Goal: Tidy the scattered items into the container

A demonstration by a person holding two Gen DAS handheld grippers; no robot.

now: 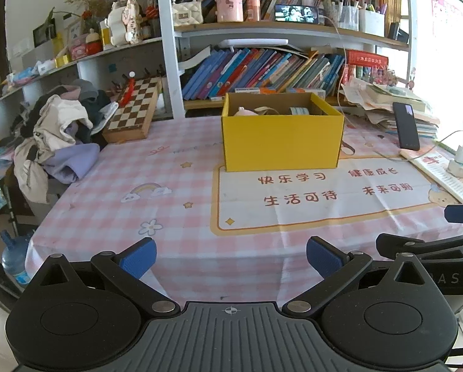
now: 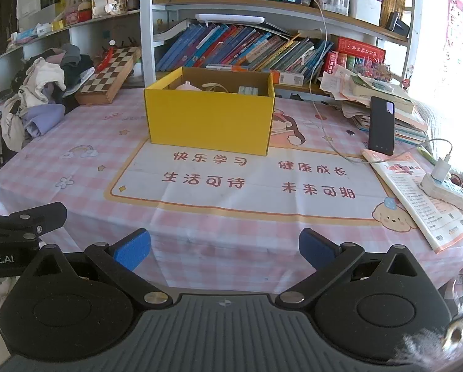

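I hold left gripper [image 1: 229, 259] and right gripper [image 2: 223, 249] spread, empty, at table's near edge. Yellow box [image 1: 281, 138] straight ahead, mid-table, long axis crosswise; items inside. Neither nearer.

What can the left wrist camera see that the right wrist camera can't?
Only the left wrist view shows the blue water jug on the floor beside the table.

Only the right wrist view shows the cartoon puppy printed on the tablecloth in full and the whole booklet under the power strip.

Both show the yellow box with things already inside, the chessboard, the clothes pile and the black phone. The left hand-held gripper and right hand-held gripper are both open and empty.
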